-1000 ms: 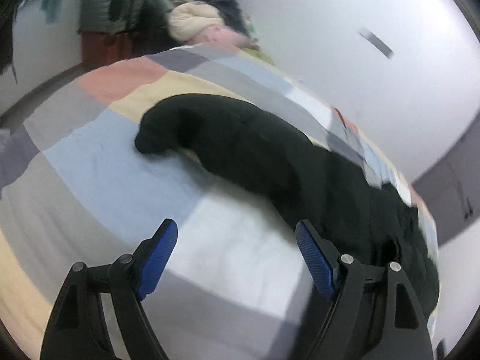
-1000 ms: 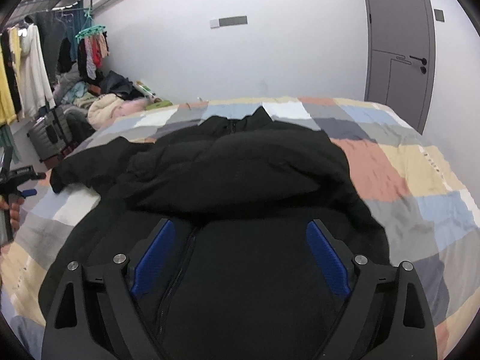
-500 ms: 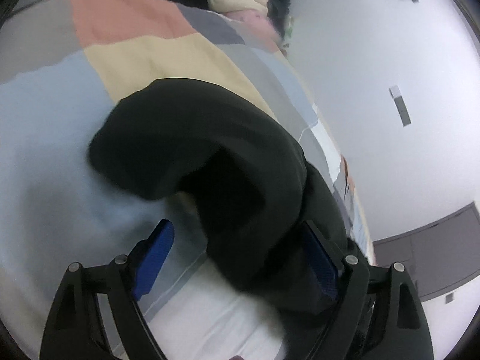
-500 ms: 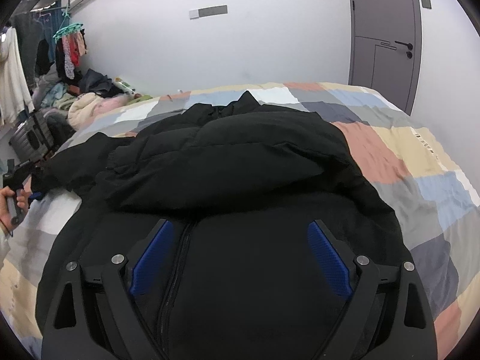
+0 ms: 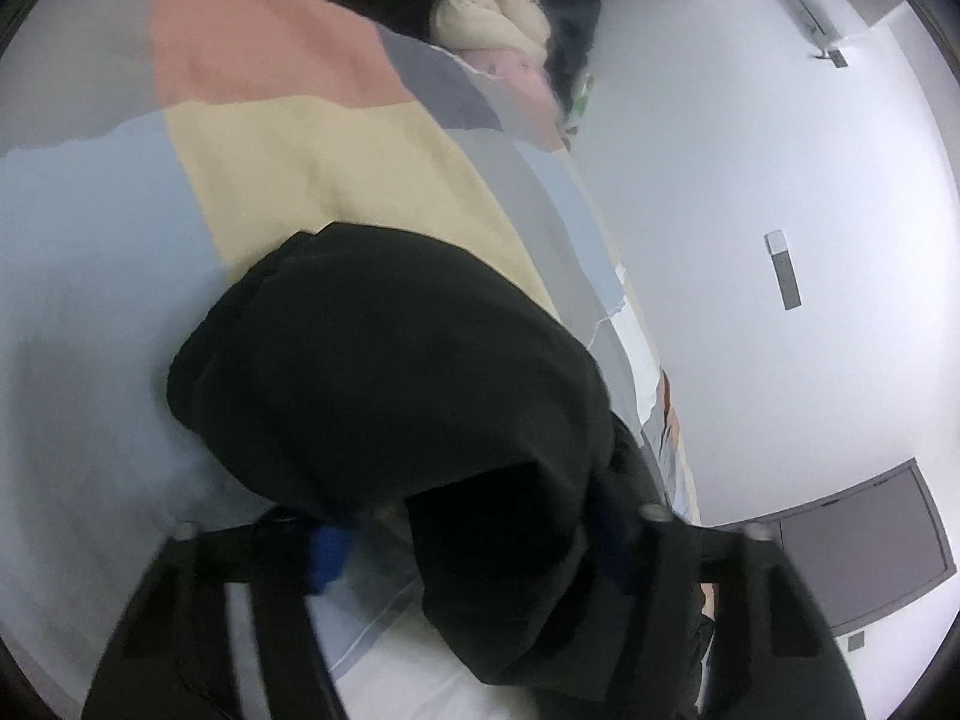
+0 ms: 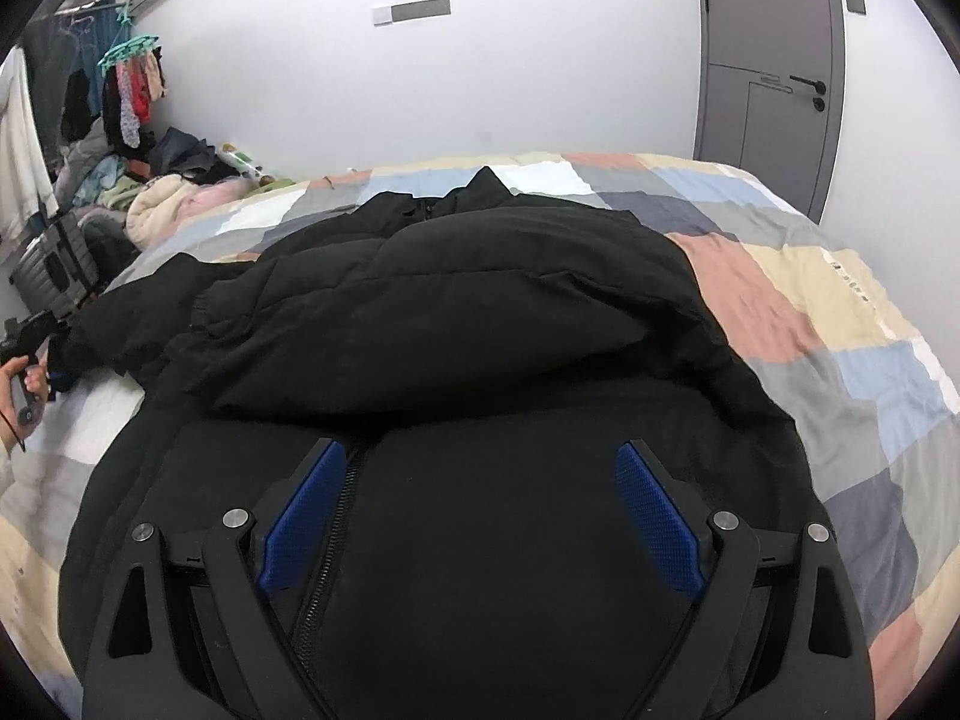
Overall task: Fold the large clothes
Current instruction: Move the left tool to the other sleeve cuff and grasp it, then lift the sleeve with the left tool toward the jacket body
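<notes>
A large black padded jacket [image 6: 468,312] lies on the patchwork bed cover [image 6: 810,312], one sleeve folded across its chest, zipper toward me. My right gripper [image 6: 480,516] is open, hovering over the jacket's lower front. In the left wrist view the other black sleeve [image 5: 384,372] fills the space between the fingers of my left gripper [image 5: 468,546]; the jaws stand wide around it, the blue pads partly hidden by cloth. The left gripper also shows at the far left of the right wrist view [image 6: 36,354], at the sleeve's end.
A pile of clothes and bedding [image 6: 156,204] lies beyond the bed's far left corner, beside a grey suitcase [image 6: 54,264] and a hanging rack [image 6: 129,90]. A grey door [image 6: 774,78] stands in the white wall at the back right.
My left gripper has moved forward onto the sleeve, which now lies between its fingers. The right gripper has shifted slightly over the jacket front.
</notes>
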The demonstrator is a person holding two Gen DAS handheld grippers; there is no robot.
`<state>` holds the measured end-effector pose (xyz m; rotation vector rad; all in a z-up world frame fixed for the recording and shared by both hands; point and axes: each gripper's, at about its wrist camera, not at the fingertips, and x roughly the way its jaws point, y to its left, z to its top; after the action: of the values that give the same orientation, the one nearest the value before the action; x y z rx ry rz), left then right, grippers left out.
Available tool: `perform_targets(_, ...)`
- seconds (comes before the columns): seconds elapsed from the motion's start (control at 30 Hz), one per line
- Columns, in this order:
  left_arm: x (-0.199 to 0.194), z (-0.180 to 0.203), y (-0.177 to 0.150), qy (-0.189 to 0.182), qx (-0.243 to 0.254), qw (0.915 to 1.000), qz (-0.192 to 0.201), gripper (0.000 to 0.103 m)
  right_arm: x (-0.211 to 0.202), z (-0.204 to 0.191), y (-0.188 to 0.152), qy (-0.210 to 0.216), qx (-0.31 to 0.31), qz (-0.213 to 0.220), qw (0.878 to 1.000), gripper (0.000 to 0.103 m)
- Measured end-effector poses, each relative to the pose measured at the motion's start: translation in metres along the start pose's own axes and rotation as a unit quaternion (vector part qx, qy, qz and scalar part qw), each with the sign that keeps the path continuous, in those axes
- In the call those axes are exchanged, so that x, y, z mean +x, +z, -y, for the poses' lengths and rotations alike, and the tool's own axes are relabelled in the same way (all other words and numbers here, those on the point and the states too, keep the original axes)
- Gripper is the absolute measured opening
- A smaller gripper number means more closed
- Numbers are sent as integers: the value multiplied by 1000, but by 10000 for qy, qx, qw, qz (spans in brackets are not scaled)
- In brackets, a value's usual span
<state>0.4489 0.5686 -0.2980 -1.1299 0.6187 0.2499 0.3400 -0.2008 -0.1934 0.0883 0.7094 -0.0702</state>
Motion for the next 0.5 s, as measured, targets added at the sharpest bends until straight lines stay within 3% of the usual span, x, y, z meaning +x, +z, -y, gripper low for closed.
perform_targets(0.07, -2, 5, 2, -4, 17, 10000, -40, 24, -2, 2, 0, -14, 2, 13, 10000, 92)
perform_targets(0.13, -12, 13, 4, 154, 148, 9997, 100, 15, -5, 4, 2, -28, 45, 13, 10000, 92)
perform_targets(0.37, -69, 52, 12, 769, 791, 9912, 731, 6, -20, 9, 4, 7, 103, 91, 9999, 92)
perform_targets(0.5, -104, 75, 11, 910, 1045, 9857, 957, 4, -29, 13, 5, 39, 129, 135, 9998, 92)
